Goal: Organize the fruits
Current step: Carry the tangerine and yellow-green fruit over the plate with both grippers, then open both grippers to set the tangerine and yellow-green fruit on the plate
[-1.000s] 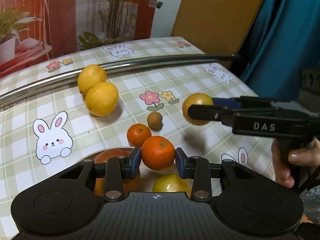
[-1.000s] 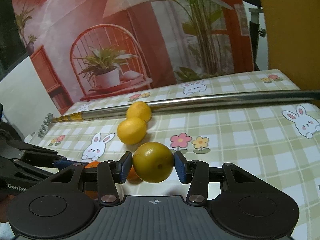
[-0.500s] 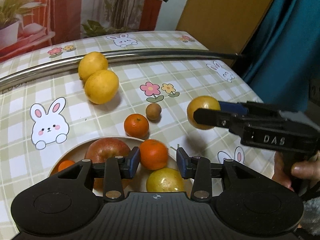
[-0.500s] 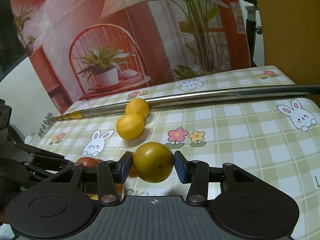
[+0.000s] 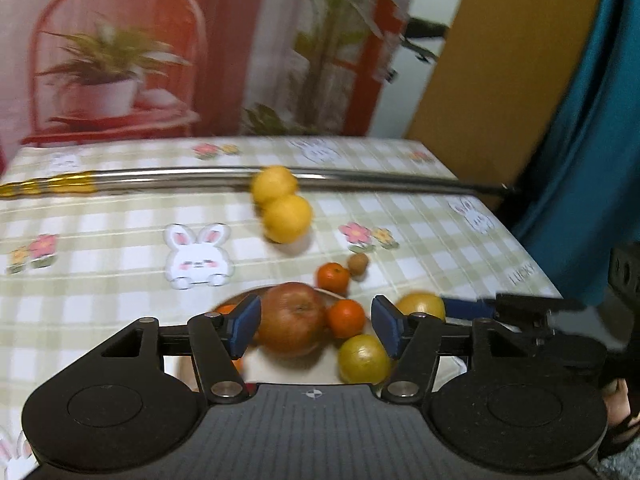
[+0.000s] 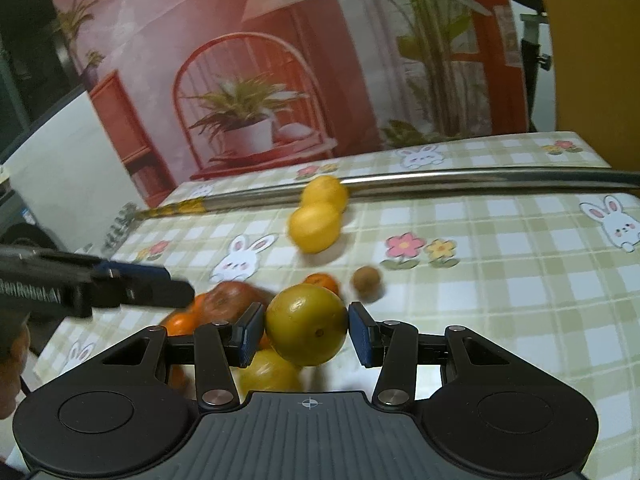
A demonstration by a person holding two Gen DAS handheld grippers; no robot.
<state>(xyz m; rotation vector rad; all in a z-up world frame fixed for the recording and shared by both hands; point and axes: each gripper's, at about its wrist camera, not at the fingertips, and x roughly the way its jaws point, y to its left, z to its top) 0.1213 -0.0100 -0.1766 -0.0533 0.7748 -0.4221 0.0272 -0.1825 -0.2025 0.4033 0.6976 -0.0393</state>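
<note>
The right gripper (image 6: 307,330) has its jaws clamped on a round, smooth, yellow-green citrus fruit (image 6: 306,324), held above the shallow white plate (image 5: 280,368). The left gripper (image 5: 316,326) has just been opening; its blue-padded jaws stand apart with nothing gripped, above a glossy red apple (image 5: 291,317), a small orange mandarin (image 5: 346,318) and a dull yellow-green citrus (image 5: 363,359) lying in the plate. Beyond, on the checked, rabbit-printed tabletop (image 5: 112,240), sit another mandarin (image 5: 333,277), a small brown round fruit (image 5: 357,264) and two touching yellow lemons (image 5: 282,206) beside a shiny metal rod (image 5: 168,178).
</note>
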